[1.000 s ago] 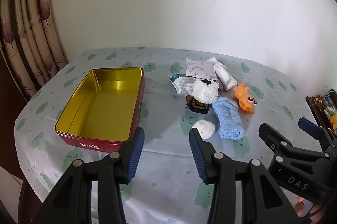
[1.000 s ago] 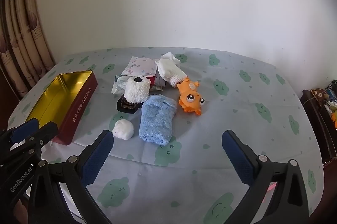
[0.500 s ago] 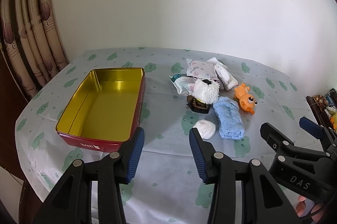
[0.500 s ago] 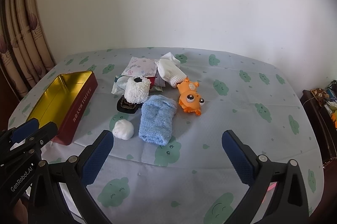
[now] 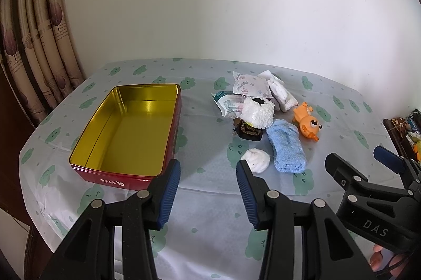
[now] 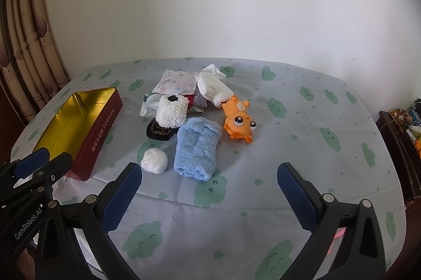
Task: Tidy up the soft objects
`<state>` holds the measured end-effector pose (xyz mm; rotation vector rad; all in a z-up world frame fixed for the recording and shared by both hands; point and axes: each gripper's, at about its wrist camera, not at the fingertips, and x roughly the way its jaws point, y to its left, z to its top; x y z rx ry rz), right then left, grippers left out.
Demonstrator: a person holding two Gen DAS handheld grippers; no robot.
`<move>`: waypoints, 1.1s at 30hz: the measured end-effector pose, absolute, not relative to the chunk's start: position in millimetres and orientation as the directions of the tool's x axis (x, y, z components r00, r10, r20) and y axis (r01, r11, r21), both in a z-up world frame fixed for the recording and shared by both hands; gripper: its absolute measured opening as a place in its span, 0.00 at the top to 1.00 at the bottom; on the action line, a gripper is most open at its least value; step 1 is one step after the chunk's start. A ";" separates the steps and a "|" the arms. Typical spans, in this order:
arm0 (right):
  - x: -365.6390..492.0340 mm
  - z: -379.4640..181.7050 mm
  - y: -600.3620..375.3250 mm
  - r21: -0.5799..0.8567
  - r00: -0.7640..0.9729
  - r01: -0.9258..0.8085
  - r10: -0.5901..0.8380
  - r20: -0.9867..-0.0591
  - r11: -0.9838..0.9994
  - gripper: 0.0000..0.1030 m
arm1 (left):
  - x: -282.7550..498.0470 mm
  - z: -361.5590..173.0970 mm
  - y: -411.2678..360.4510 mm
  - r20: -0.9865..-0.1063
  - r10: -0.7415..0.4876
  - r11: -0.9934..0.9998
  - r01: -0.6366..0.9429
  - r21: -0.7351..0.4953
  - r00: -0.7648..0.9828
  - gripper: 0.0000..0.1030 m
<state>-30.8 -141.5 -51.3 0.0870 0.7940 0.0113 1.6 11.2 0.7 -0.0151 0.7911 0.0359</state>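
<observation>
Hovering over the near edge of the table [image 5: 210, 214], the left gripper [image 5: 208, 190] has its blue-padded jaws spread apart with nothing between them, low in the frame of the left wrist view. The right gripper [image 6: 209, 194] stands wider still, also released and empty, at the bottom of the right wrist view.

The red toffee tin [image 5: 168, 138], gold inside and bare, lies left of centre in the left view, its near corner just beside the left gripper's left finger [image 5: 168, 193]. The soft things sit in a loose cluster right of centre. A folded blue towel [image 6: 197, 148] lies nearest, with a small white cotton ball [image 6: 154, 160] just beside it on the left. Behind them a fluffy white sock [image 6: 171, 113] rests on a small dark pouch [image 6: 159, 132]. An orange rubber toy [image 6: 238, 122] with big eyes lies to the towel's right, touching a white knitted sock [image 6: 213, 88]. A flower-printed sachet [image 6: 175, 82] and a crumpled wrapper [image 5: 229, 105] lie at the back of the pile. A cloud-patterned cloth [image 6: 302, 122] covers the table.
</observation>
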 end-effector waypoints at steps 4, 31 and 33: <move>-31.5 -52.0 -140.9 0.080 0.701 0.024 0.040 -0.712 0.997 0.01 | 1.0 0.0 11.7 -0.712 0.023 0.999 -0.035 -0.001 0.702 0.56; -30.2 -53.8 -142.4 0.083 0.699 0.025 0.042 -0.714 0.996 0.01 | 2.6 -4.2 14.0 -0.714 0.031 0.999 -0.037 0.007 0.700 0.56; -29.4 -52.7 -143.6 0.085 0.698 0.025 0.044 -0.715 0.996 0.01 | 2.5 -4.4 12.6 -0.714 0.032 0.999 -0.035 0.010 0.699 0.56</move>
